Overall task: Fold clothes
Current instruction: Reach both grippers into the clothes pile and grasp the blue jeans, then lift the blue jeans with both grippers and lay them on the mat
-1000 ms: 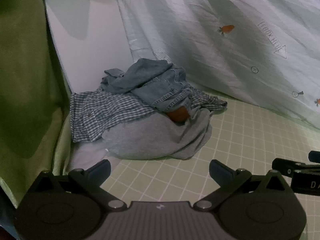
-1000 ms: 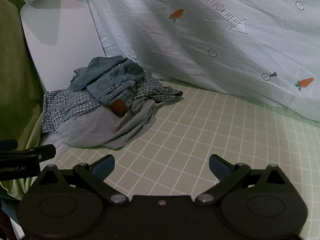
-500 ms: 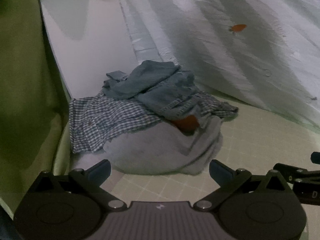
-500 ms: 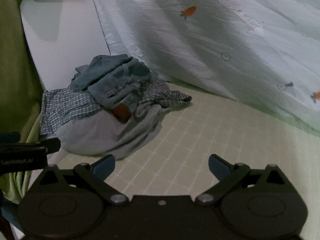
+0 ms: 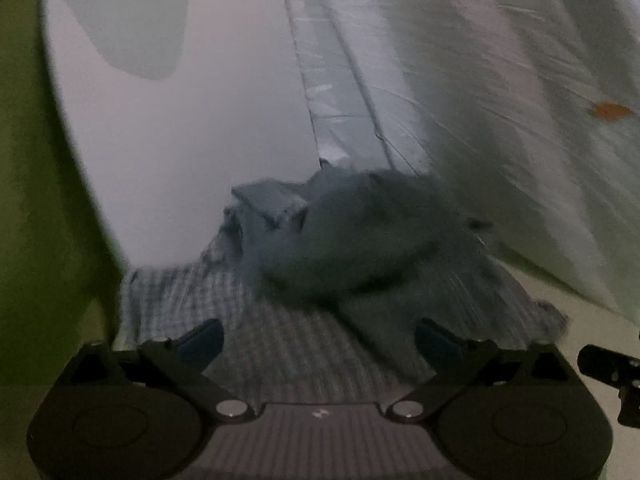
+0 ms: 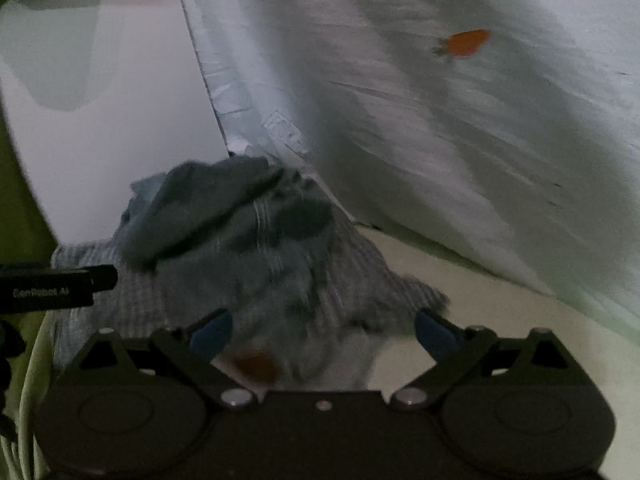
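Above the jeans, left tongs closing, empty.

A pale carrot-print sheet hangs beside a white board; green fabric flanks it.

Both views motion-blurred. Crumpled blue denim garment seams smeared; blue-white checked shirt pattern streaked, near edge hidden behind tong bodies. Orange-brown patch unidentifiable. Pale printed sheet markings unreadable, cut off at the top.
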